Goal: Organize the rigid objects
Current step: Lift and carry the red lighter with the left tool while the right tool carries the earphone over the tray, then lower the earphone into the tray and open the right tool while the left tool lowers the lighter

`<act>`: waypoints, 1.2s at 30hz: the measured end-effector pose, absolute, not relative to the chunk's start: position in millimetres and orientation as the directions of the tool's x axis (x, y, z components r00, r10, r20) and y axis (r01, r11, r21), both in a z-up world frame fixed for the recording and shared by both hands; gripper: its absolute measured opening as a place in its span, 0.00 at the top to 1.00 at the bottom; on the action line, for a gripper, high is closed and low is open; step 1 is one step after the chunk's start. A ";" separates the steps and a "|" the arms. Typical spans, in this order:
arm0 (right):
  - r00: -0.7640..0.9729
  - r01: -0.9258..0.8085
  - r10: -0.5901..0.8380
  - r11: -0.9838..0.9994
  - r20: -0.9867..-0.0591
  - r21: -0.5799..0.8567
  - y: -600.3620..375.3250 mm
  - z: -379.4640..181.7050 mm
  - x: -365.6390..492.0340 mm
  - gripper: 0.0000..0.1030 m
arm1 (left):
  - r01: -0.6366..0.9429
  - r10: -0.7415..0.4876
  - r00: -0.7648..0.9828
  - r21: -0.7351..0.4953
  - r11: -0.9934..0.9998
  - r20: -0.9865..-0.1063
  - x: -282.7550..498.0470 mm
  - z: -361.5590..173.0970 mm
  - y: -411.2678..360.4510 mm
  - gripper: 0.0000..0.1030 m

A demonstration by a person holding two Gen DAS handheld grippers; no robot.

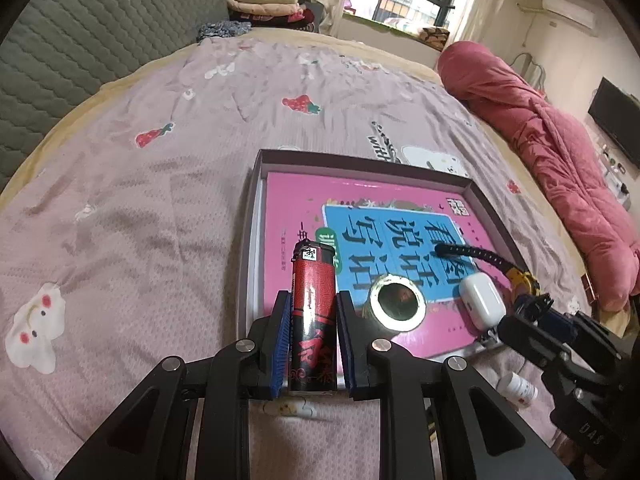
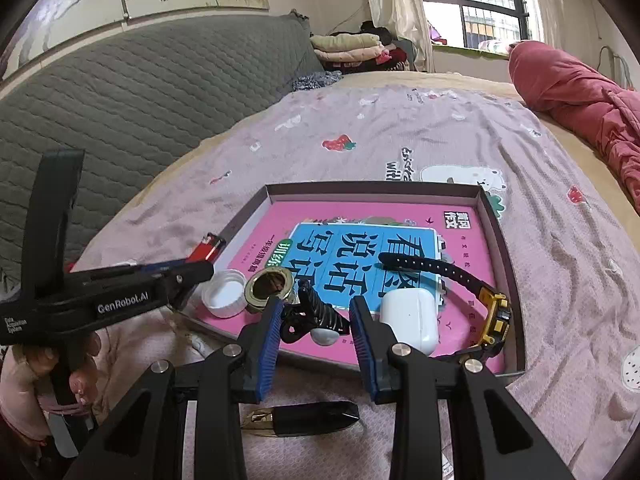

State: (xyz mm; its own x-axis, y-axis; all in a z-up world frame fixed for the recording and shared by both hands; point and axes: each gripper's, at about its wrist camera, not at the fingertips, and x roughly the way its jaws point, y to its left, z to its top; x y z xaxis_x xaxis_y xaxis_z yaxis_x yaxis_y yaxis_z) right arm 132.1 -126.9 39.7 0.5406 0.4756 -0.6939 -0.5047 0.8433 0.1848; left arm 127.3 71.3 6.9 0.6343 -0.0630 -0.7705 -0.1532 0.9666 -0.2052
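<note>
While gripping the red lighter point(image 1: 311, 320), left claw point(image 1: 312, 312) hangs over near-left corner of the shallow box point(image 1: 256, 216) on the bed point(image 1: 140, 208); better to lower, then release flat on the pink book point(image 1: 296, 196). Right claw point(image 2: 316, 328) closed on black hair clip point(image 2: 316, 312) above box's near edge. Hidden: how firmly clip sits; small white bottle point(image 1: 518, 388) half cut off.

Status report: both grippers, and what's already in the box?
Left gripper shut on red-black lighter. Right gripper holds black clip. Box has watch, white earbud case.
</note>
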 end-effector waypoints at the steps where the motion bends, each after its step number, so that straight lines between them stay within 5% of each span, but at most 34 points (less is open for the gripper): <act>1: 0.541 -0.505 0.474 0.844 -0.695 0.183 -126.2 39.2 132.9 0.66 | -0.152 -0.061 0.637 -0.203 0.967 -0.769 128.0 7.0 71.7 0.78; 36: 0.467 -0.431 0.348 0.892 -0.813 0.134 -108.9 0.1 152.8 0.66 | -0.124 -0.076 0.589 -0.182 0.975 -0.804 142.3 -23.0 67.3 0.78</act>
State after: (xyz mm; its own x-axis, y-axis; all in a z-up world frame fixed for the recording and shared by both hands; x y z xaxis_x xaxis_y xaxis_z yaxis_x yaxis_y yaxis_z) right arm 152.8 -108.9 0.1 0.4668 0.3477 -0.8132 -0.4310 0.8923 0.1341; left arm 142.3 67.3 -23.0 0.5891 -0.0757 -0.8045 -0.1238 0.9754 -0.1824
